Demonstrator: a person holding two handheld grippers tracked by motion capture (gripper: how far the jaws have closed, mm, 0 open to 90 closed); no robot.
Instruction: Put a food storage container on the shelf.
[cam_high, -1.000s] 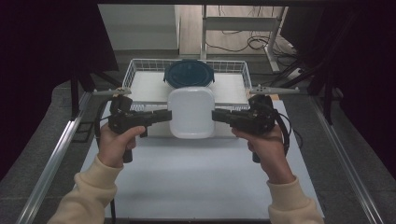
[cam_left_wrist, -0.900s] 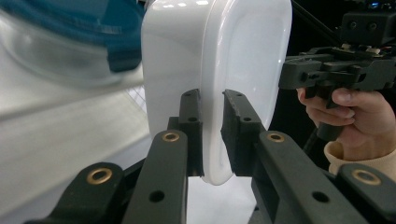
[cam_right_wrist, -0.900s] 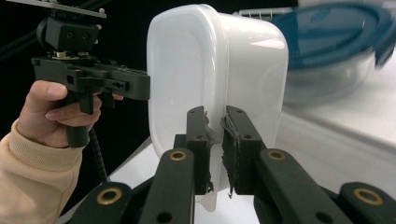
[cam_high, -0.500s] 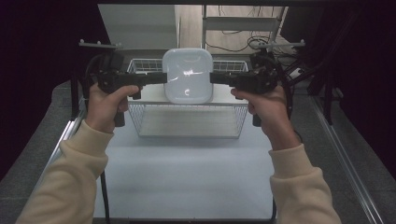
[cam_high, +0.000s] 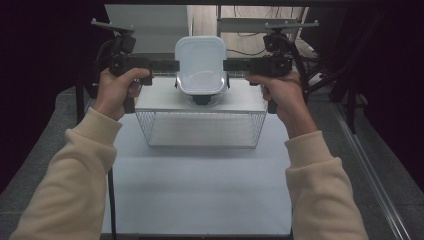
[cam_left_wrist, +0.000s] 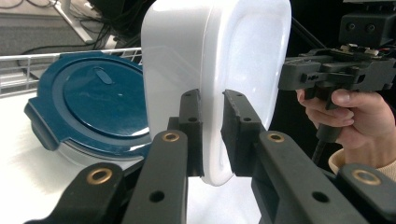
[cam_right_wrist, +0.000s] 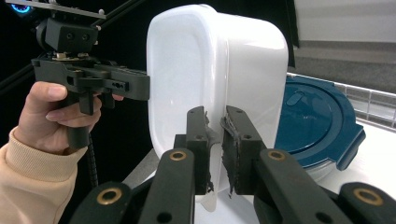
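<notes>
White container (cam_high: 201, 64) hangs above the wire basket (cam_high: 200, 127) in the high view, pinched on its rim from both sides: left gripper (cam_high: 172, 65) at its left edge, right gripper (cam_high: 229, 65) at its right, so it spans straight between the two hands, equally near each. Left gripper view: jaws clamp the container's thin lip (cam_left_wrist: 212, 135); smooth glossy plastic, rounded corners; blue lidded round container (cam_left_wrist: 93, 109) lies below it in the basket. Right gripper view: worn pads pinch the opposite lip (cam_right_wrist: 215, 135), container opening sideways.
</notes>
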